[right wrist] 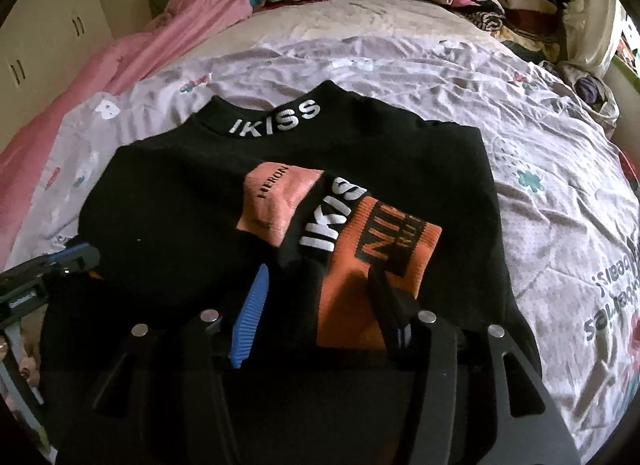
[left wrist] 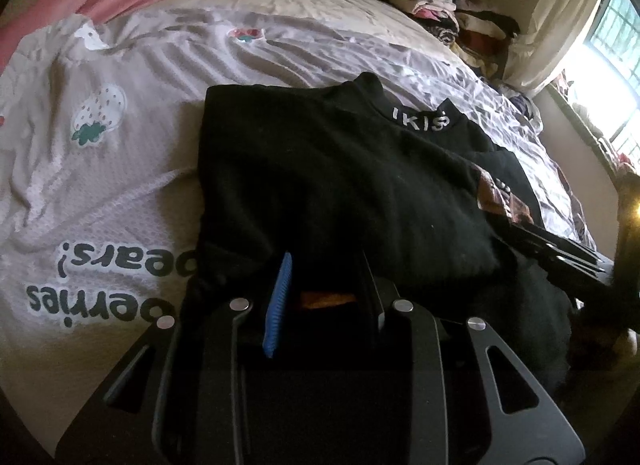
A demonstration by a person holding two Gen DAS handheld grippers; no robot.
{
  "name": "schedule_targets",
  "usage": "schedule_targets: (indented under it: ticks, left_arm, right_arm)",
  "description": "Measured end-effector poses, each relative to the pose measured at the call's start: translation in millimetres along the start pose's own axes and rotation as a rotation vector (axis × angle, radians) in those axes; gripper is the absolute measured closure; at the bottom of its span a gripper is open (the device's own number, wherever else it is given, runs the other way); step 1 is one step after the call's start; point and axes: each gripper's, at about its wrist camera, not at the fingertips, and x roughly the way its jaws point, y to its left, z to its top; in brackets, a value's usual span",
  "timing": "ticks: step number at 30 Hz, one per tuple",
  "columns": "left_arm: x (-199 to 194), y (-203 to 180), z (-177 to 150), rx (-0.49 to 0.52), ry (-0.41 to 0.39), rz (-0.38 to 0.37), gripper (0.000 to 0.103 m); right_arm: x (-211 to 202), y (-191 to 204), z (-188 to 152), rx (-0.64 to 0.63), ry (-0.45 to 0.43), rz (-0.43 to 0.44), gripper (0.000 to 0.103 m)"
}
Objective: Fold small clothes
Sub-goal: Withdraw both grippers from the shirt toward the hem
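Black top mid-fold on the bed, both grippers down at its near hem

Black top (right wrist: 192, 201) lies flat on the bedsheet (right wrist: 540, 137), collar pointing to the far edge of the bed, so long axis runs straight away from both jaws. Left gripper (left wrist: 326, 285) is narrowed w/ black fabric bunched between the jaws, looks pinched. Right gripper (right wrist: 320, 305) stands abt half open over the orange panel; can't tell if pads press. Both equally near the hem. Bare sheet L and R, clothes pile (right wrist: 492, 5) well off at far corner.
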Motion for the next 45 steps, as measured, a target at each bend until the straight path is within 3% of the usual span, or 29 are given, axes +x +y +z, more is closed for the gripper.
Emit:
schedule_targets:
  ticks: [10,20,25,37,45]
  left_arm:
    - [-4.1,-3.1,-2.7,0.014,0.002,0.011,0.078]
    - [-11.2,-12.5,-10.6,0.032,0.009,0.007,0.066]
    - [-15.0,-17.5,-15.0,0.046,0.010,0.010,0.058]
    - [-43.2,-26.3,-12.7,0.061,-0.047,0.023,0.011]
    - [-57.3,-32.5,-14.0,0.061,-0.072,0.025,0.009]
  right_arm:
    - [-35.8,7.2,-3.3,-0.008,-0.080,0.007,0.027]
    - [-67.0,7.2,-9.5,-0.005,-0.142,-0.005,0.007]
    - [-77.8,5.6,-9.7,0.002,-0.161,-0.023,0.004]
    - [-87.3,9.0,-10.6,0.001,-0.180,-0.061,0.004]
    - [-98.9,16.0,-11.8,-0.006,-0.201,-0.076,0.004]
